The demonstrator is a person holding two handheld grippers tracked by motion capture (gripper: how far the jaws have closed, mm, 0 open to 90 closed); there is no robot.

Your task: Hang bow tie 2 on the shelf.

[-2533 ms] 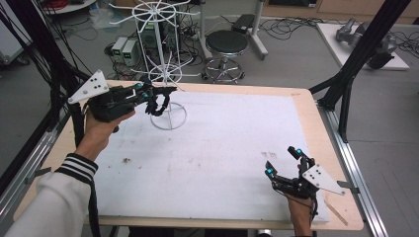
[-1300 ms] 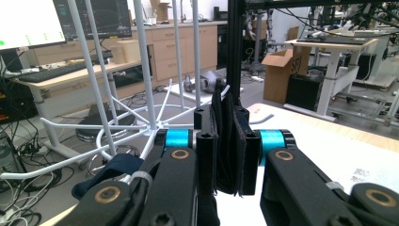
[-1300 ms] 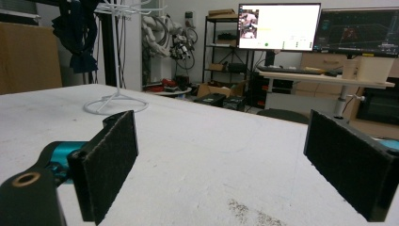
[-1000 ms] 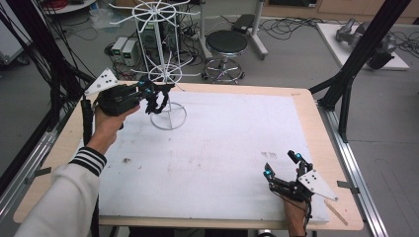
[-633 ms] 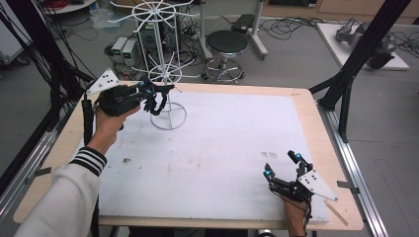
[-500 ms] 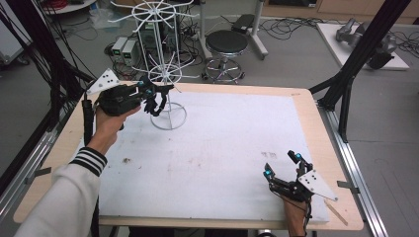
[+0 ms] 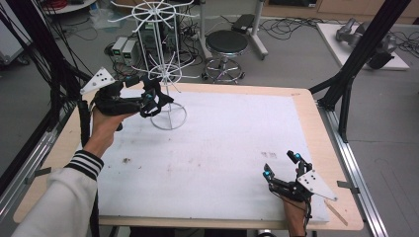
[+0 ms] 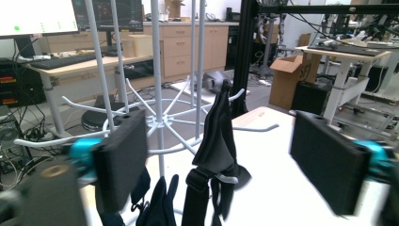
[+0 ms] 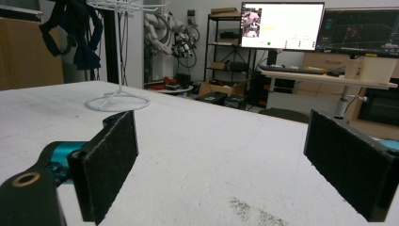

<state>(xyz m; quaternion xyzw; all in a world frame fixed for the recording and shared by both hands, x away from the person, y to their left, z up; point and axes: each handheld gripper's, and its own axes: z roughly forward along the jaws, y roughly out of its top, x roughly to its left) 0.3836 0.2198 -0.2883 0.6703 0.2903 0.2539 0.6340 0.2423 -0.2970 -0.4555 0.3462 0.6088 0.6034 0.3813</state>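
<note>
A white wire rack [image 7: 167, 79] stands on its ring base [image 7: 169, 119] at the table's back left. A black strap-like cloth [image 8: 217, 136] hangs from one of the rack's lower arms [image 8: 251, 127], and more dark cloth [image 8: 157, 207] hangs lower down. My left gripper [image 7: 150, 96] is held up at that arm and is open; in the left gripper view [image 8: 221, 157] the cloth hangs between the wide-apart jaws without touching them. My right gripper [image 7: 281, 165] rests open near the table's front right edge, with nothing between its pads [image 9: 110, 160].
The white mat [image 7: 222, 148] covers most of the wooden table [image 7: 316, 128]. A black stool [image 7: 226, 44] and a taller part of the rack [image 7: 153, 10] stand behind the table. Black frame posts [image 7: 356, 64] rise at the right. The right gripper view shows the rack [image 9: 117, 101] far ahead.
Since 2.5 s ago my left gripper has risen a little and shifted toward the rack pole. Over the last second nothing has visibly moved. The right gripper has stayed put.
</note>
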